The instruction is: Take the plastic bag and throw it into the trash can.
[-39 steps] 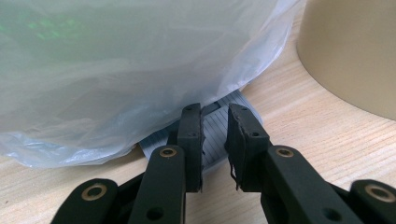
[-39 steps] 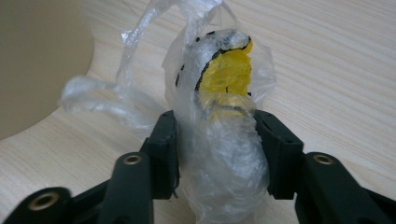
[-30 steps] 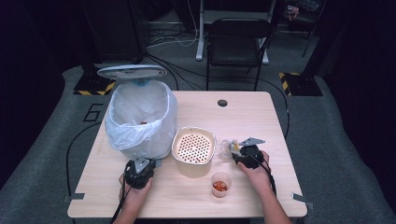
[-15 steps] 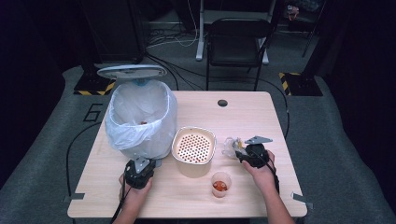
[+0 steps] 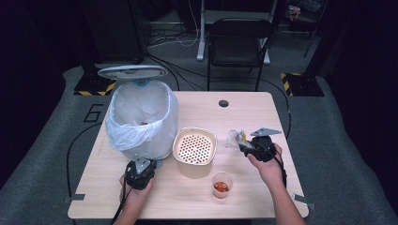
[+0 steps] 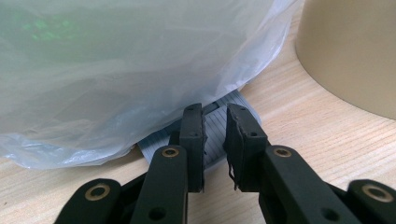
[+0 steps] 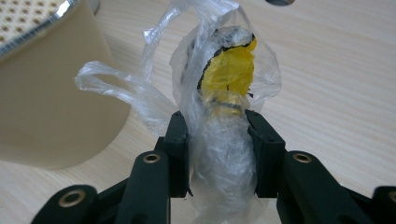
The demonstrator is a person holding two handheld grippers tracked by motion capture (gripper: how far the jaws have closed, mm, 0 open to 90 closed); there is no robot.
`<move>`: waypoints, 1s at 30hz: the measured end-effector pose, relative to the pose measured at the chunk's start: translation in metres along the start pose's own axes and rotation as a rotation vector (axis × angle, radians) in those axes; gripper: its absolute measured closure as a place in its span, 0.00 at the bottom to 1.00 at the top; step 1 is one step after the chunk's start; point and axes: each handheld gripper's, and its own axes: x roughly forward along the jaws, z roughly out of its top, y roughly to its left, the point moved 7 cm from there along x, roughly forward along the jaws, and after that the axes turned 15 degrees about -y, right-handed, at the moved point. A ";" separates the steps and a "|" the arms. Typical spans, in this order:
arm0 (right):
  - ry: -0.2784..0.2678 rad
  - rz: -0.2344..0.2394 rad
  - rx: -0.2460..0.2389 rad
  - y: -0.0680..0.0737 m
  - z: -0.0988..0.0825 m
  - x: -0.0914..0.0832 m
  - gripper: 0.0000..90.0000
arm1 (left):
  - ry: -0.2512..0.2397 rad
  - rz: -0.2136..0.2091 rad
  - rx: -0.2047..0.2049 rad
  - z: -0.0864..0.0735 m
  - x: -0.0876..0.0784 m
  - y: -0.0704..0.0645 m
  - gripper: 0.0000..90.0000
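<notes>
1. Right gripper [image 7: 218, 154]: jaws pinch a crumpled clear plastic bag w/ a yellow, black-edged scrap inside [image 7: 229, 74]; the bag bulges up past the jaw tips, above the light wooden counter [image 7: 336, 84].
2. Beige round container w/ perforated top [image 7: 51, 98] sits left of those jaws, near.
3. Left gripper [image 6: 215, 144]: jaws slightly spread w/ a narrow gap, nothing between.
4. Clear bag-lined bin [image 6: 121, 65] just beyond the tips; grey ribbed base [image 6: 217, 126] under them.
5. Small clear cup w/ red bits [image 5: 222, 184] on the counter, between the grippers.

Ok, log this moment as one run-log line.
right hand-held gripper: shut on plastic wrapper | left hand-held gripper: nearly closed, at bin base
</notes>
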 end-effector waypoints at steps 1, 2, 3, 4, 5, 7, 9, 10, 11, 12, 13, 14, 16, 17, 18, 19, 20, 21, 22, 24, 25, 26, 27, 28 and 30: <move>-0.006 0.005 -0.006 0.001 0.005 -0.002 0.73 | 0.000 0.000 0.000 0.000 0.000 0.000 0.85; -0.014 0.009 -0.023 0.002 0.013 -0.006 0.73 | 0.000 0.000 0.000 0.000 0.000 0.000 0.85; -0.014 0.009 -0.023 0.002 0.013 -0.006 0.73 | 0.000 0.000 0.000 0.000 0.000 0.000 0.85; -0.020 0.014 -0.032 0.004 0.021 -0.009 0.73 | -0.001 0.003 0.006 0.000 0.000 0.001 0.85; -0.020 0.014 -0.032 0.004 0.021 -0.009 0.73 | -0.001 0.003 0.006 0.000 0.000 0.001 0.85; -0.029 0.019 -0.042 0.006 0.028 -0.012 0.73 | -0.001 0.002 0.005 0.000 0.000 0.001 0.85; -0.035 0.026 -0.043 0.008 0.034 -0.014 0.73 | 0.007 -0.006 0.000 0.000 -0.001 0.000 0.85; -0.035 0.030 -0.040 0.009 0.037 -0.015 0.73 | 0.008 -0.005 0.001 0.000 -0.001 0.000 0.85; -0.038 0.035 -0.046 0.010 0.040 -0.016 0.73 | 0.007 -0.003 0.008 0.000 -0.001 0.001 0.85; -0.039 0.039 -0.053 0.012 0.045 -0.018 0.73 | 0.006 -0.004 0.004 0.000 0.000 0.000 0.85; -0.039 0.039 -0.053 0.012 0.045 -0.018 0.73 | 0.006 -0.004 0.004 0.000 0.000 0.000 0.85; -0.039 0.043 -0.065 0.014 0.051 -0.020 0.73 | 0.006 -0.004 0.004 0.000 -0.001 0.000 0.85; -0.041 0.045 -0.076 0.014 0.057 -0.022 0.73 | 0.006 -0.004 0.002 0.000 0.000 0.000 0.85; -0.041 0.048 -0.078 0.015 0.060 -0.024 0.73 | 0.006 -0.004 0.003 0.000 0.000 0.000 0.85; -0.044 0.050 -0.078 0.016 0.063 -0.025 0.73 | 0.006 -0.004 0.004 0.000 0.000 0.000 0.85; -0.044 0.050 -0.078 0.016 0.063 -0.025 0.73 | 0.006 -0.004 0.004 0.000 0.000 0.000 0.85; -0.052 0.050 -0.081 0.018 0.071 -0.028 0.73 | 0.007 -0.004 0.005 0.000 -0.001 0.000 0.85; -0.052 0.050 -0.081 0.018 0.071 -0.028 0.73 | 0.006 -0.004 0.004 0.000 0.000 0.000 0.85; -0.054 0.054 -0.093 0.019 0.075 -0.030 0.73 | 0.006 -0.004 0.005 0.000 0.000 0.000 0.85; -0.069 0.068 -0.086 0.025 0.086 -0.035 0.73 | 0.006 -0.003 0.003 0.000 0.000 0.000 0.85; -0.069 0.068 -0.086 0.025 0.086 -0.035 0.73 | 0.006 -0.003 0.003 0.000 0.000 0.000 0.85; -0.068 0.079 -0.097 0.027 0.089 -0.036 0.73 | 0.006 -0.003 0.004 0.000 0.000 0.000 0.85; -0.071 0.085 -0.100 0.029 0.092 -0.037 0.73 | 0.006 -0.004 0.001 0.000 0.000 0.000 0.85; -0.073 0.092 -0.103 0.031 0.094 -0.037 0.73 | 0.006 -0.003 0.004 0.000 0.000 0.000 0.85; -0.075 0.104 -0.103 0.036 0.099 -0.038 0.73 | 0.006 -0.003 0.004 0.000 0.000 0.000 0.85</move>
